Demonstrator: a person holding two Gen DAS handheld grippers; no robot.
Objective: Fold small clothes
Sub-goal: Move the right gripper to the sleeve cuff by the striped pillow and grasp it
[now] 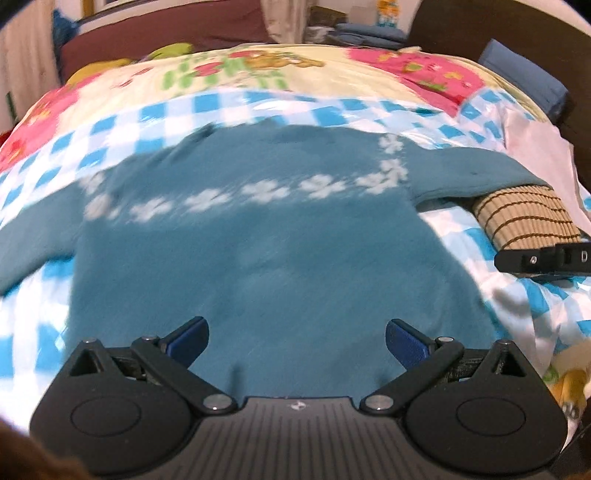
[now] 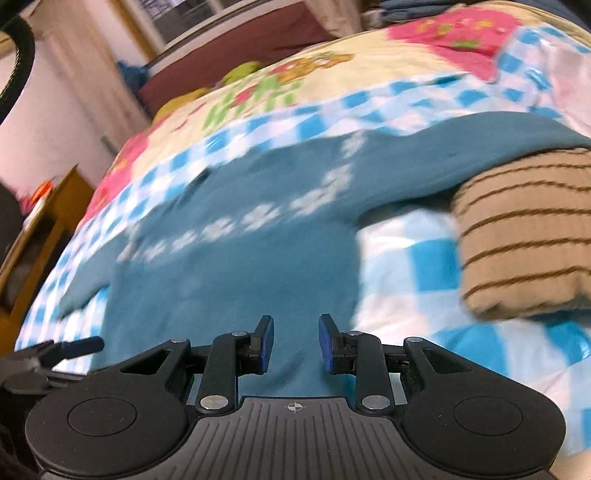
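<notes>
A teal sweater (image 1: 266, 258) with a row of white flower shapes lies spread flat on the bed, sleeves out to both sides; it also fills the middle of the right wrist view (image 2: 236, 266). My left gripper (image 1: 297, 341) is wide open above the sweater's lower hem, holding nothing. My right gripper (image 2: 296, 343) is open with a narrower gap, above the hem near the sweater's right edge, empty. The right gripper's tip shows in the left wrist view (image 1: 543, 260); the left gripper's fingertip shows in the right wrist view (image 2: 79, 346).
A folded tan garment with brown stripes (image 1: 528, 218) lies on the sweater's right sleeve end, seen larger in the right wrist view (image 2: 524, 232). The bed has a checkered blue-white and floral quilt (image 1: 258, 85). A dark headboard (image 1: 517, 33) stands at the far right and a wooden shelf (image 2: 33, 236) at left.
</notes>
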